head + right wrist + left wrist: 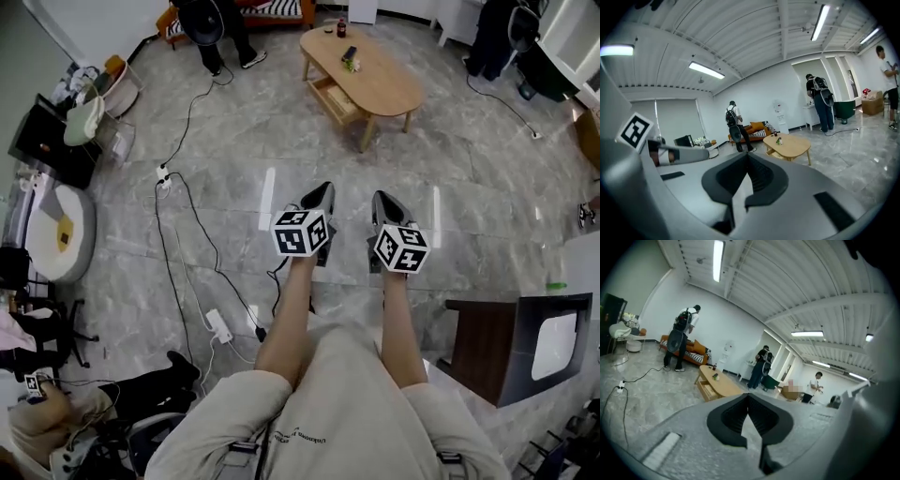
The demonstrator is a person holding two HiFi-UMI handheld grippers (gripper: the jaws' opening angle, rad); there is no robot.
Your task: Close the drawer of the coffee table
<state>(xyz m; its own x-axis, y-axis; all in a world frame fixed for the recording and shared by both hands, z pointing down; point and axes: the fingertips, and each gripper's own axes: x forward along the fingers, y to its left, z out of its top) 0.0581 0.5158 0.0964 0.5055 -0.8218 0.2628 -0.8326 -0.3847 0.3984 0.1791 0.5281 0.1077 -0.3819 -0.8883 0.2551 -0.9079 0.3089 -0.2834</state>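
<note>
Left gripper point(749, 397): jaws pressed together at the tips, nothing between; right gripper point(747, 157): same, tips met, empty. Head view: both held out side by side over the grey marble floor point(234, 150), 2 marker cubes, 2 bare forearms; the person's trunk is cut off by the lower edge. Left of the arms: white power strip point(218, 325) on the floor, black cables running from it; their number is hard to count where they cross. Right edge: dark cabinet point(506, 342), only partly in frame. Further off, well apart from both grippers: 1 oval wooden coffee table point(375, 80); its drawer point(336, 98) stands pulled out on the side nearer the grippers, contents too small to tell. On the top: 1 bottle point(341, 28), 1 small dark item point(349, 58), unidentifiable. Beyond: orange sofa point(272, 9), cut off by the top edge; 1 person point(220, 33) before it, visible only in part.
</note>
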